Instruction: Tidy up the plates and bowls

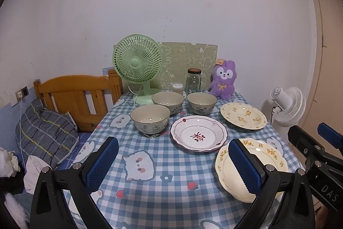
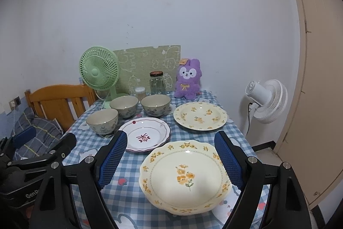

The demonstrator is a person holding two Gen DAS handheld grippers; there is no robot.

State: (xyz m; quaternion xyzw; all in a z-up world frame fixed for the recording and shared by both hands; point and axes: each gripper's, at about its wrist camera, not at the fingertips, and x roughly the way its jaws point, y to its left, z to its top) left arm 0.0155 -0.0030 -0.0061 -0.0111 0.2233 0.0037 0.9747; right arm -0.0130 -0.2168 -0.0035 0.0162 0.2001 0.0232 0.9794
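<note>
Three cream bowls with blue flowers stand on the checked table: one near left [image 1: 150,118] [image 2: 102,121], one behind it [image 1: 167,100] [image 2: 124,105], one to the right [image 1: 201,102] [image 2: 155,107]. A white plate with a red motif [image 1: 198,135] [image 2: 145,137] lies in the middle. A yellow-flowered plate [image 1: 243,115] [image 2: 200,115] lies far right. A scalloped yellow-flowered plate [image 1: 253,166] [image 2: 185,175] lies nearest. My left gripper [image 1: 173,162] is open above the cloth. My right gripper [image 2: 171,161] is open, hovering over the scalloped plate.
A green desk fan [image 1: 137,65] [image 2: 99,72], a glass jar [image 1: 194,81], a cotton swab tub [image 1: 178,89] and a purple plush [image 1: 223,79] stand along the back. A wooden bed frame [image 1: 79,98] is left; a white fan [image 2: 268,100] is right.
</note>
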